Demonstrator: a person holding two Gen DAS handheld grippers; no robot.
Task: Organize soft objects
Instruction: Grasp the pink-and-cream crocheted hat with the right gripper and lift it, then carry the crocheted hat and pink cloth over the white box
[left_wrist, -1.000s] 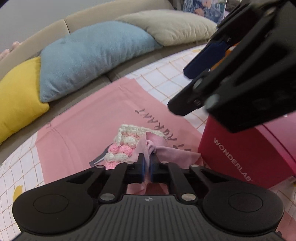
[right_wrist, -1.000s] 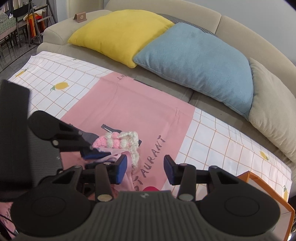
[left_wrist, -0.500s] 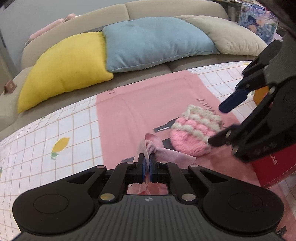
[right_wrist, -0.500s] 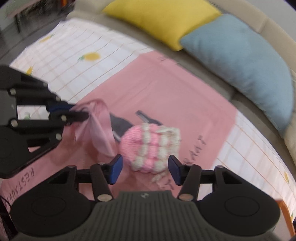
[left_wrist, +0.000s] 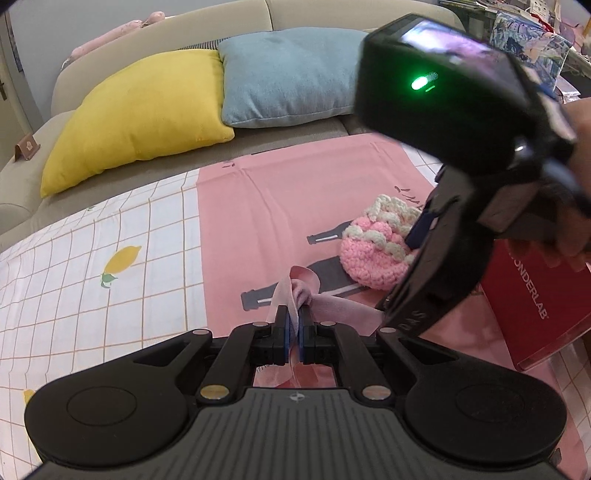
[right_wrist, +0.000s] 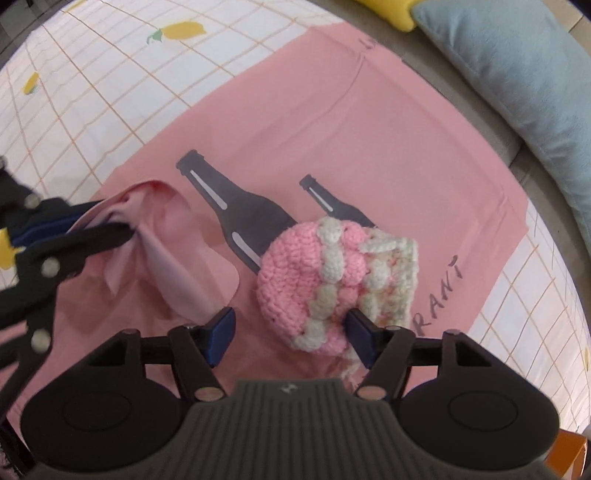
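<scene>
My left gripper (left_wrist: 293, 334) is shut on a thin pale pink cloth (left_wrist: 295, 291) and holds it lifted off the pink mat (left_wrist: 277, 199); it also shows in the right wrist view (right_wrist: 122, 229) with the cloth (right_wrist: 173, 258) hanging from it. A pink and cream crocheted pouch (right_wrist: 332, 273) lies on the mat, right of the cloth. My right gripper (right_wrist: 290, 332) is open, its fingers on either side of the pouch's near end. The pouch (left_wrist: 373, 251) is partly hidden by the right gripper in the left wrist view.
A red box (left_wrist: 535, 314) marked WONDERLAB stands right of the pouch. The mat lies on a white checked sheet with lemon prints (left_wrist: 110, 258). Yellow (left_wrist: 140, 110) and blue (left_wrist: 291, 77) pillows lean on the beige sofa back.
My right gripper has come down over the crocheted pouch, which now lies between its open fingers. My left gripper has drawn back left with the pink cloth.
</scene>
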